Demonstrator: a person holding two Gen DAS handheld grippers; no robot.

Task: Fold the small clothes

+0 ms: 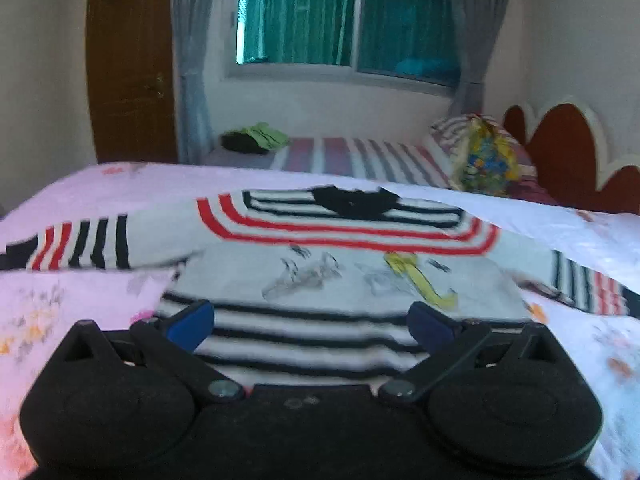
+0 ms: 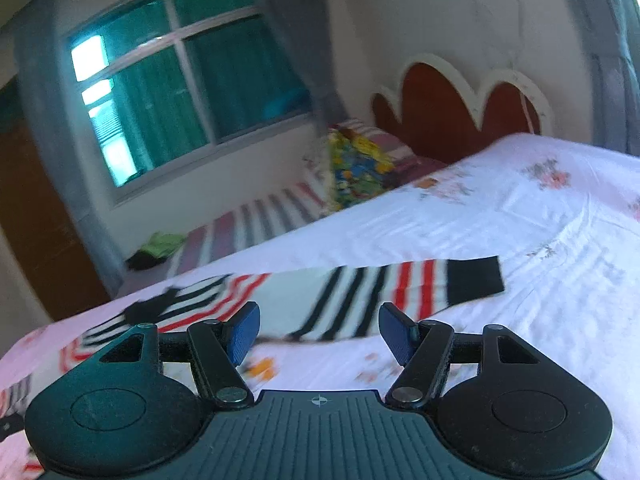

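A small white sweater point(image 1: 320, 264) with black and red stripes, a black collar and a printed front lies flat on the floral bedsheet point(image 1: 60, 312), both sleeves spread out. My left gripper point(image 1: 310, 322) is open and empty, just above the sweater's striped hem. In the right wrist view the sweater's right sleeve point(image 2: 400, 292) with its black cuff stretches across the sheet. My right gripper point(image 2: 320, 334) is open and empty, hovering just in front of that sleeve.
A second bed with a striped cover point(image 1: 352, 156) stands behind, with green and dark clothes point(image 1: 256, 140) and a colourful pillow point(image 1: 484, 160) on it. A red scalloped headboard point(image 2: 452, 104), a window point(image 1: 344, 16) and a brown door point(image 1: 128, 60) lie beyond.
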